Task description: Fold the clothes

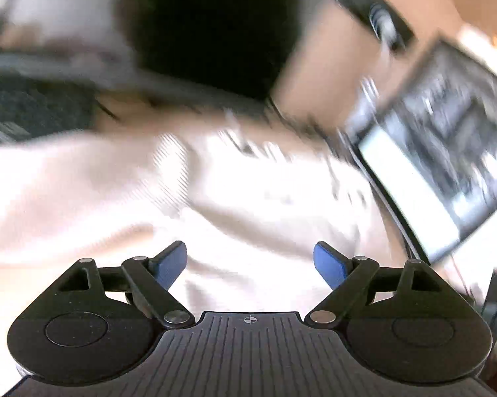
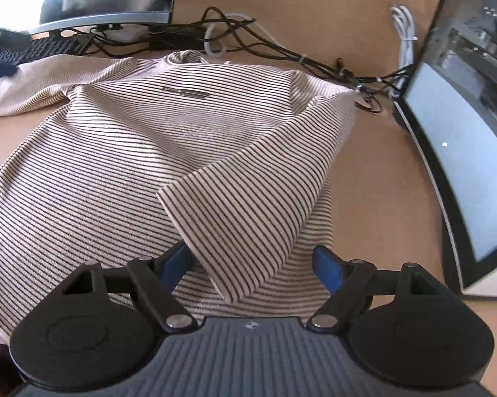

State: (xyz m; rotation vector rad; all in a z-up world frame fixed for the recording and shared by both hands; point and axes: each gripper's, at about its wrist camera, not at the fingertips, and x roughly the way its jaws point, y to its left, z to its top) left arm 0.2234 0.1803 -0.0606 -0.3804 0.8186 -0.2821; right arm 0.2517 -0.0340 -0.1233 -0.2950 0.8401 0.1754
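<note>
- Striped shirt [image 2: 142, 152] lies spread across the counter [image 2: 374, 172], right sleeve folded inward at centre frame.
- Likely light, limp knit; pinch hems or the sleeve edge.
- Right claw [image 2: 251, 264] and left claw [image 1: 250, 264] both gape, holding nothing.

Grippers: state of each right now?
Left gripper: open, holding nothing.
Right gripper: open, folded sleeve of the striped T-shirt between its fingers, ungripped.

A beige shirt [image 2: 122, 152] with thin dark stripes lies spread on the desk [image 2: 381, 172], collar toward the cables [image 2: 248, 39]; its right sleeve [image 2: 248, 205] is folded inward across the body.
</note>
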